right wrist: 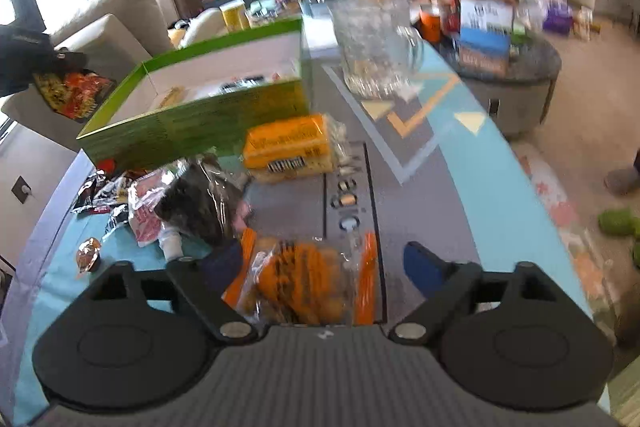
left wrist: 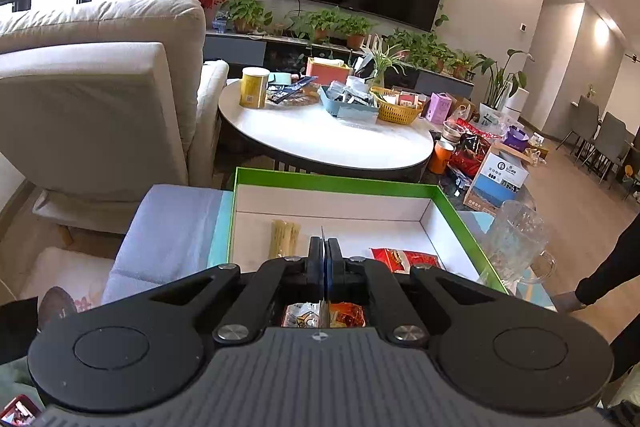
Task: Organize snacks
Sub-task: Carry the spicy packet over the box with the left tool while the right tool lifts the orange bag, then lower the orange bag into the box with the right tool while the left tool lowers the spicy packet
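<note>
My left gripper is shut on the thin edge of a red and yellow snack packet, held over the near end of a green box with a white inside. A pale yellow stick pack and a red packet lie in the box. In the right wrist view the same held packet hangs left of the green box. My right gripper is open astride an orange-striped clear snack bag on the mat; its pads do not press it.
More snacks lie on the mat: an orange pack, a dark bag, a red-white pack, black packets. A glass mug stands right of the box. A round white table and a sofa lie beyond.
</note>
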